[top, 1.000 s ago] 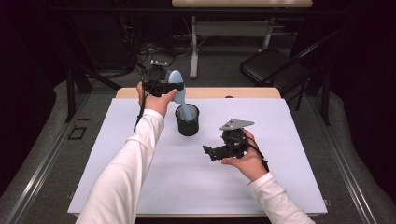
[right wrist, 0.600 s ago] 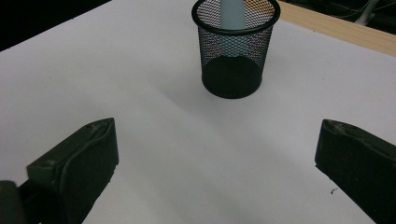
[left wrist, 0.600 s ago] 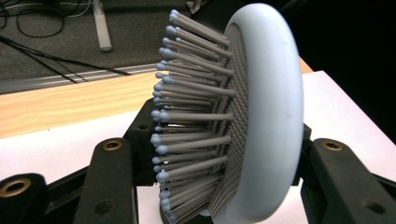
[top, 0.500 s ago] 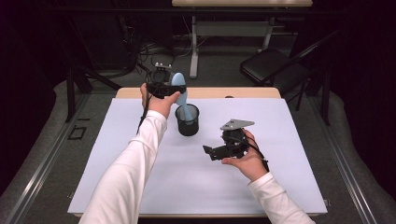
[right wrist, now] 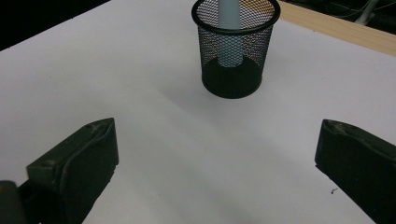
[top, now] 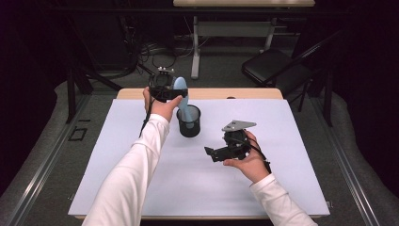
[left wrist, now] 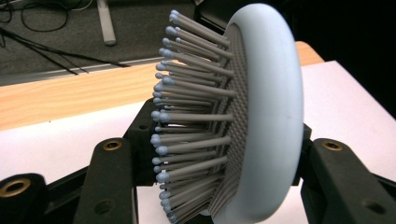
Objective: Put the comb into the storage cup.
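**Brush handle into the cup: settle, then let go**

Left gripper [top: 173, 90] clamped on the pale blue hairbrush [left wrist: 261, 116] head, handle already down inside the black mesh cup [top: 189, 121]. Keep it upright, lower until it bottoms out, then release. Right gripper [top: 221, 151] spread wide, holding nothing, nearer the person; keep it clear.

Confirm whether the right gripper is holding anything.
No: the right gripper has its fingers spread wide, with bare white table between them.
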A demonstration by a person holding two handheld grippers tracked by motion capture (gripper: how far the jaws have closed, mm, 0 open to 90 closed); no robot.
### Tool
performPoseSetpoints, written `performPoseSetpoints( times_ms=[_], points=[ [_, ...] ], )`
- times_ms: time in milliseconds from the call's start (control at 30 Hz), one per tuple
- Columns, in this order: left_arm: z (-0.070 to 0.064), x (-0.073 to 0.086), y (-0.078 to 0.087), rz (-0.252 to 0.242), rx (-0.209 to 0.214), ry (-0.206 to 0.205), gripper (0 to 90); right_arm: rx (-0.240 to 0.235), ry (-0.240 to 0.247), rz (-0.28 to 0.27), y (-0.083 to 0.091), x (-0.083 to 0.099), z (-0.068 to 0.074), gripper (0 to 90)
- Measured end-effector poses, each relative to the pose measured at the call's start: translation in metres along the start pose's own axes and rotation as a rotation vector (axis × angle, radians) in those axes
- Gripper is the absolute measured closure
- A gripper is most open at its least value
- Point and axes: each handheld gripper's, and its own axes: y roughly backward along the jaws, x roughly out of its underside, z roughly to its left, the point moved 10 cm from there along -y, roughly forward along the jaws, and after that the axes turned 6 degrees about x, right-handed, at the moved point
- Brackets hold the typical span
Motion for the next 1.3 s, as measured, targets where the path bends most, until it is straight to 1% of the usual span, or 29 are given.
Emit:
performPoseSetpoints(
  times_ms=[233,333,433,467,533,633,933,967,1067,1233,1300],
  points=[
    [-0.003,0.003,-0.005,0.015,-0.015,-0.034,47.1,0.001,0.003,0.002,-0.001,0.000,0.000,0.0],
    [-0.004,0.003,-0.007,0.012,-0.025,-0.043,47.1,0.002,0.003,0.002,-0.001,0.001,0.000,0.0],
    [-0.003,0.002,-0.010,0.007,-0.030,-0.042,47.1,0.002,-0.001,0.002,0.000,0.000,0.000,0.0],
    [-0.003,0.003,-0.011,0.014,-0.030,-0.044,47.1,0.001,-0.001,0.000,0.000,0.000,0.000,0.0],
    [-0.003,0.003,-0.012,0.007,-0.033,-0.043,47.1,0.001,-0.005,-0.001,0.000,0.000,0.000,0.0],
    [-0.004,0.004,-0.014,0.007,-0.039,-0.055,47.1,0.002,-0.003,-0.002,0.000,0.000,-0.001,0.0],
    [-0.001,0.009,-0.020,0.009,-0.042,-0.049,47.1,0.002,-0.003,-0.001,0.000,0.000,-0.001,0.0],
    [0.000,0.010,-0.020,0.016,-0.040,-0.049,47.1,0.003,-0.002,-0.001,0.000,0.000,-0.001,0.0],
    [0.001,0.011,-0.020,0.010,-0.043,-0.039,47.0,0.004,0.000,-0.002,0.000,0.000,-0.001,0.0],
    [0.002,0.011,-0.021,0.006,-0.033,-0.046,46.8,0.004,0.001,-0.001,0.000,0.000,-0.001,0.0],
    [0.001,0.012,-0.021,0.002,-0.031,-0.043,46.6,0.004,-0.001,0.000,0.000,0.000,-0.001,0.0]
  ],
)
